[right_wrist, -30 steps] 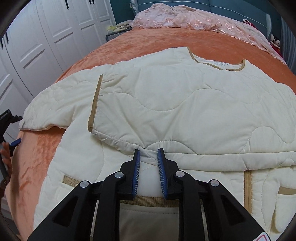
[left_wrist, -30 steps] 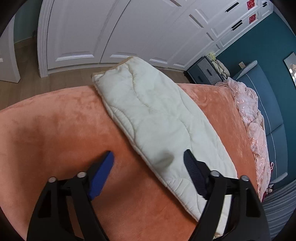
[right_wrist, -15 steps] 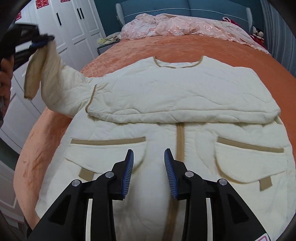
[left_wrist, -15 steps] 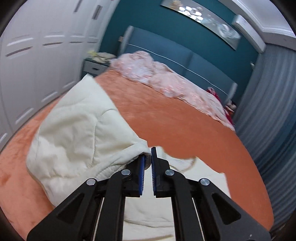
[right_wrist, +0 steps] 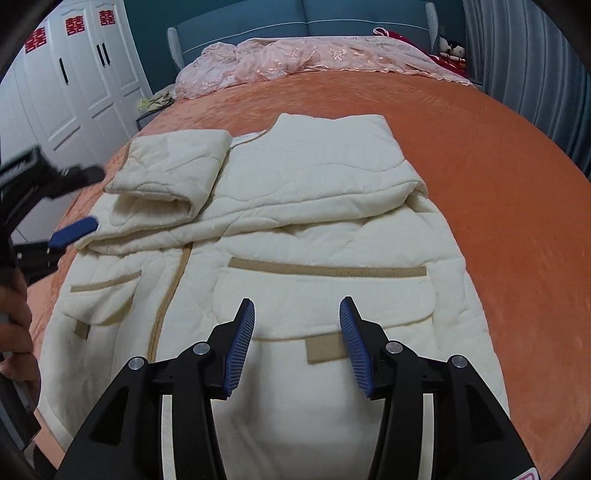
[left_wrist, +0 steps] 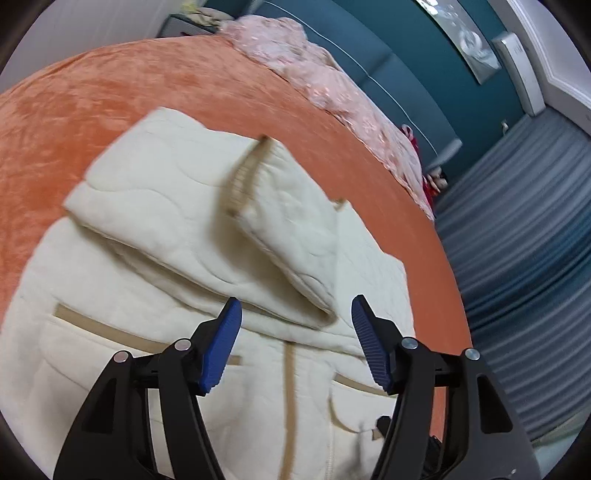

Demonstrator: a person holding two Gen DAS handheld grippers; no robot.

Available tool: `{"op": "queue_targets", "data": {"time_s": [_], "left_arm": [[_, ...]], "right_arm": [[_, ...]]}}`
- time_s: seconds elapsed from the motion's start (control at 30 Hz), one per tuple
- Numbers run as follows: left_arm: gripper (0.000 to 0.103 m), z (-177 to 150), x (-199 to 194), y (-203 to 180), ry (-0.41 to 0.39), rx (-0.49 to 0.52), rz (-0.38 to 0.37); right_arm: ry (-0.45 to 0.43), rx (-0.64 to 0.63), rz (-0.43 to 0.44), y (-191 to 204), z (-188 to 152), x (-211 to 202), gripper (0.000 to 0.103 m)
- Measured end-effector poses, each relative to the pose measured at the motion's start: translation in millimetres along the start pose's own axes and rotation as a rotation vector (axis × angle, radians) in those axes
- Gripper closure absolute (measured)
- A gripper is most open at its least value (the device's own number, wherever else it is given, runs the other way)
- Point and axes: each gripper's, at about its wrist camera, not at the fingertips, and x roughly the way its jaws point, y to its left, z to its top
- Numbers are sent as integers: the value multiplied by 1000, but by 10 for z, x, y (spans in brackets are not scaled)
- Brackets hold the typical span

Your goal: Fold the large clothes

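Observation:
A cream quilted jacket (right_wrist: 314,229) with tan trim lies flat on the orange bed (right_wrist: 498,177), front up, both sleeves folded across its chest. The left sleeve (right_wrist: 173,173) lies doubled over on the upper left; it also shows in the left wrist view (left_wrist: 280,221). My left gripper (left_wrist: 295,332) is open and empty, hovering just above the jacket (left_wrist: 110,295) below the folded sleeve; it shows at the left edge of the right wrist view (right_wrist: 74,227). My right gripper (right_wrist: 297,332) is open and empty above the right pocket (right_wrist: 325,295).
A pink lace cover (right_wrist: 314,55) lies bunched along the teal headboard (right_wrist: 332,18). White wardrobe doors (right_wrist: 74,81) stand to the left of the bed. Grey striped curtains (right_wrist: 535,66) hang on the right. Bare orange bedspread surrounds the jacket.
My left gripper carried the left sleeve over the chest, let it go and opened. My right gripper let go of the jacket, opened wider and drew back toward the hem.

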Motion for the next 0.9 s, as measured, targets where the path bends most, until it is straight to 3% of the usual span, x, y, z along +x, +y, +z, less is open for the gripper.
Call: {"op": "queue_targets", "data": {"time_s": [0.1, 0.2, 0.3, 0.4, 0.53, 0.57, 0.6, 0.67, 0.77, 0.83, 0.9], "left_arm": [[43, 137, -153, 502, -18, -133, 44], [43, 260, -186, 957, -20, -292, 43], [44, 300, -158, 1284, -20, -391, 46], [47, 334, -62, 1445, -16, -432, 60], [57, 396, 44, 1438, -15, -388, 109], [60, 411, 53, 1443, -11, -377, 120], [63, 441, 95, 1421, -8, -371, 128], [67, 467, 116, 1409, -4, -357, 144], [68, 500, 159, 1387, 0, -338, 162], [68, 502, 182, 1380, 2, -330, 164], [68, 515, 203, 1366, -2, -337, 154]], "right_arm": [[-39, -24, 46, 240, 277, 57, 50], [-84, -146, 80, 687, 545, 144, 41], [-90, -281, 88, 1161, 675, 313, 40], [-61, -390, 97, 1562, 674, 546, 40], [-31, -475, 87, 1881, 669, 848, 41], [-30, -465, 80, 1873, 702, 896, 52], [-22, -425, 86, 1818, 780, 936, 76], [-25, -243, 124, 1515, 1002, 914, 87], [-89, 98, 148, 728, 1164, 683, 86], [-116, 227, 79, 238, 1091, 563, 75], [-91, 277, -8, -173, 962, 542, 58]]}}
